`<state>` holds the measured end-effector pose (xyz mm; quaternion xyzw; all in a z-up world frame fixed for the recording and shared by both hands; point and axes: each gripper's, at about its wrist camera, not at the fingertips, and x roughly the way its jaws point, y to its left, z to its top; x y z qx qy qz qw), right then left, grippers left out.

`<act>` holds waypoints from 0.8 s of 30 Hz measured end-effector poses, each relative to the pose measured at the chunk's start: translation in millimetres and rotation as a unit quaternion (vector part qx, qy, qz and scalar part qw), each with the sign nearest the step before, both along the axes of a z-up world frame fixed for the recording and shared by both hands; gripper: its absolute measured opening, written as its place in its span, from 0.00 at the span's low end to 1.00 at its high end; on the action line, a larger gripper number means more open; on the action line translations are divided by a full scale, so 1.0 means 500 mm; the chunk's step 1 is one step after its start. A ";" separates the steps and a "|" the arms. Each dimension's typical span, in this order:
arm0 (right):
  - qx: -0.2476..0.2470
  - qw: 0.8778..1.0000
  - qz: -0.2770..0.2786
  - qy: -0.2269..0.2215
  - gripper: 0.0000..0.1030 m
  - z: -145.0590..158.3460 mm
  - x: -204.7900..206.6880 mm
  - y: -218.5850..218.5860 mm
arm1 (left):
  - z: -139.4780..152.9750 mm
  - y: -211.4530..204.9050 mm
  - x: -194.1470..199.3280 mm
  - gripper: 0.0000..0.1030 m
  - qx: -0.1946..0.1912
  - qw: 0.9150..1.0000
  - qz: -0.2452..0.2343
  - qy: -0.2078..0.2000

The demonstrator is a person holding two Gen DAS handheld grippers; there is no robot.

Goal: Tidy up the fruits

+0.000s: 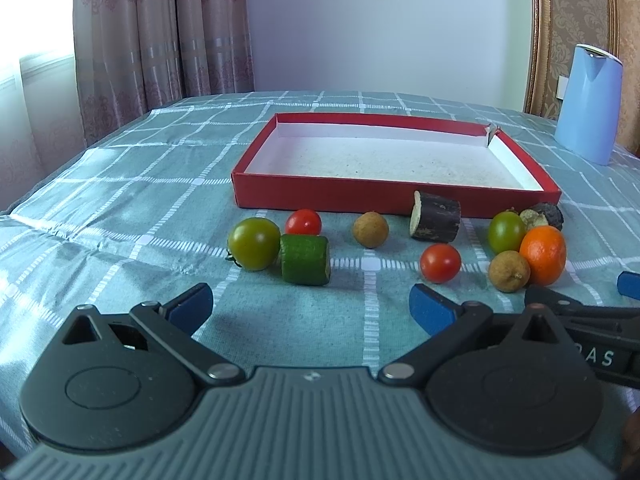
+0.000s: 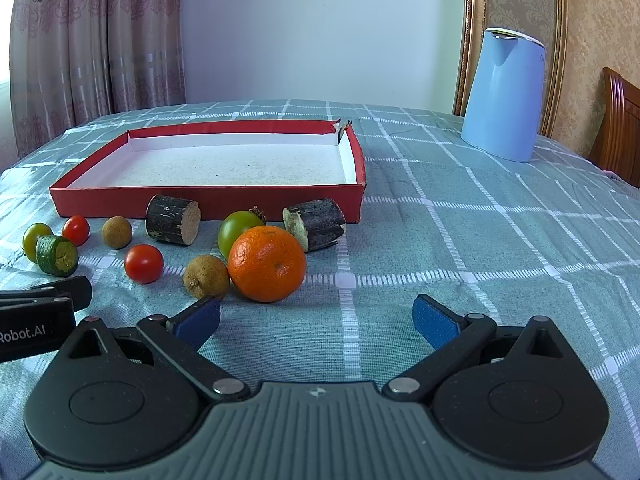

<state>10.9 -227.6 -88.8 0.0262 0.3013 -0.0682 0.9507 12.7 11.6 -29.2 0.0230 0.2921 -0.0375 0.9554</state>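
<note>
Red tomatoes (image 2: pixel 143 263), two; grippers apart.

Patterned curtains (image 1: pixel 160 32), pale wall (image 2: pixel 320 28), checked tablecloth (image 2: pixel 460 216).

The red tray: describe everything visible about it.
The red tray is a shallow rectangular box that looks like cardboard, red outside with a white lining and a speckled, slightly dirty pale floor. It lies flat on the checked tablecloth, open side up, with nothing in it. Its far right corner is torn and split open. The fruits lie in front of its near wall; one dark cut piece sits right against that wall, though contact cannot be told. Neither gripper touches the tray.
</note>
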 end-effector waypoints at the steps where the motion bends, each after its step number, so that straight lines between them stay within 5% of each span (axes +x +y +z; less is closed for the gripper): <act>1: 0.000 1.000 0.000 0.000 1.00 0.000 0.000 0.000 | -0.001 0.000 0.000 1.00 0.000 1.000 0.000 0.000; 24: 0.000 1.000 0.001 0.000 1.00 0.000 0.000 0.000 | -0.001 0.002 0.002 1.00 0.003 1.000 -0.003 0.000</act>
